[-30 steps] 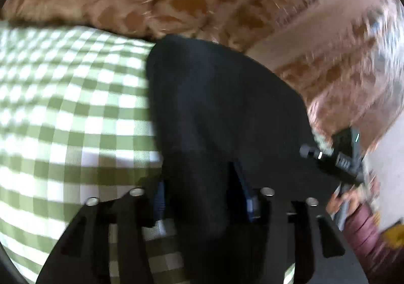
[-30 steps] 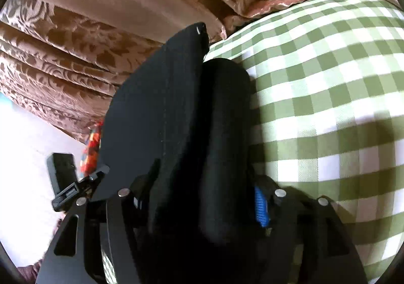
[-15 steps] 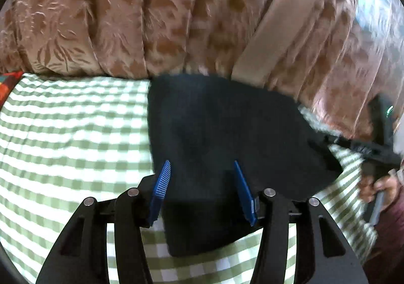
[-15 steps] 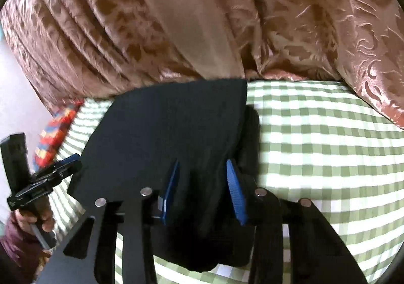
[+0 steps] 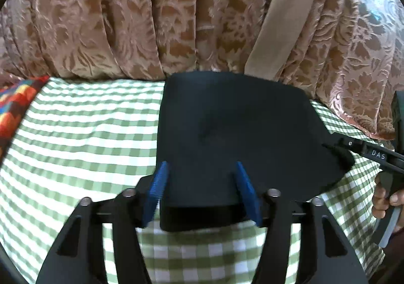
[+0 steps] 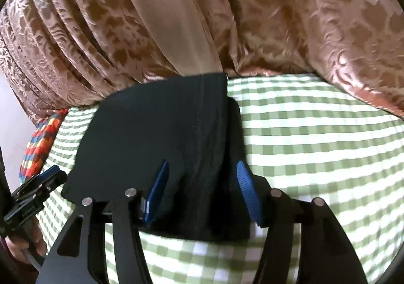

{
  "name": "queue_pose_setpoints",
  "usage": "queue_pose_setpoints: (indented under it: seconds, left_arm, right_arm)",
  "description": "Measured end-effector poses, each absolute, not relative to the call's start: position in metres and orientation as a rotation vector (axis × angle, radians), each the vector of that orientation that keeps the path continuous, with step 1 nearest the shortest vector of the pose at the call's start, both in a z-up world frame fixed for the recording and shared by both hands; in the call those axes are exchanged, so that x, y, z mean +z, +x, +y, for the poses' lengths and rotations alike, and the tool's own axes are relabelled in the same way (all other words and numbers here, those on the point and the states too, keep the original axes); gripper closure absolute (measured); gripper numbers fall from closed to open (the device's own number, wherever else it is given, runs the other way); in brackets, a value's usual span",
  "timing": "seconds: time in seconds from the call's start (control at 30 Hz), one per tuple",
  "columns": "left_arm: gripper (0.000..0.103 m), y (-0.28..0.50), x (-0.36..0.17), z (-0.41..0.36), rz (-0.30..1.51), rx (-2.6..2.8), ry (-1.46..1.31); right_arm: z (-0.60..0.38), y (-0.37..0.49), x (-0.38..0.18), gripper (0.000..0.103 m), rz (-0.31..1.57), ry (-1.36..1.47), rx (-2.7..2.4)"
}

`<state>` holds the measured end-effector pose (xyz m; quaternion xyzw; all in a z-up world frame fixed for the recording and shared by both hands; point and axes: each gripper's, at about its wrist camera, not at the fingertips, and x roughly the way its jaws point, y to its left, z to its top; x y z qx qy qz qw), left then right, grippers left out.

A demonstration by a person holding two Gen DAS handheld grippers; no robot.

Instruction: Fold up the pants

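The black pants [image 5: 227, 120] lie folded flat on the green checked sheet [image 5: 75, 145], their far edge against the curtain. My left gripper [image 5: 201, 164] hovers over their near left corner. Its jaws are opening, and the blue pads [image 5: 159, 188] stand apart from the cloth that lies between and below them. In the right wrist view the pants [image 6: 151, 132] show a thick folded edge and a seam. My right gripper [image 6: 202, 163] straddles that edge; its jaws are opening too, pads [image 6: 248, 193] clear of the cloth. Each view shows the other gripper [image 5: 366, 152] [image 6: 35, 190] at the pants' side.
A brown patterned curtain [image 5: 126, 19] [image 6: 303, 19] hangs right behind the bed. A multicoloured cushion [image 5: 15, 107] [image 6: 40, 142] sits at the left end. A hand [image 5: 386, 195] holds the right gripper's handle. Checked sheet [image 6: 315, 145] spreads to the right of the pants.
A second ago both grippers held bunched black cloth close to the lens. Since then the pants have come to lie flat, both grippers have drawn back and up, and their jaws have spread.
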<state>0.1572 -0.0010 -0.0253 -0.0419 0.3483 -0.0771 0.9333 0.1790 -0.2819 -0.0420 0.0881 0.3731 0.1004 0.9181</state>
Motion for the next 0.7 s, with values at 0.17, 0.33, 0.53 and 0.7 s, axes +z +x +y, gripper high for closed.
queue_pose_setpoints:
  seconds: [0.17,0.33,0.53,0.7]
  left_arm:
    - [0.037,0.124,-0.012,-0.006,0.673,-0.126,-0.084]
    - [0.030,0.093,-0.002,-0.009,0.652,-0.134,-0.100]
    - [0.027,0.069,0.003,-0.008,0.642,-0.113,-0.115]
    - [0.022,0.050,0.002,-0.009,0.624,-0.065,-0.099]
  right_arm:
    - [-0.260,0.145,-0.038,0.032,0.743,0.150,0.175]
    - [-0.232,0.119,-0.036,0.024,0.713,0.096,0.175]
    - [-0.213,0.098,-0.043,0.019,0.713,0.030,0.128]
    - [-0.207,0.082,-0.053,0.016,0.711,0.010,0.073]
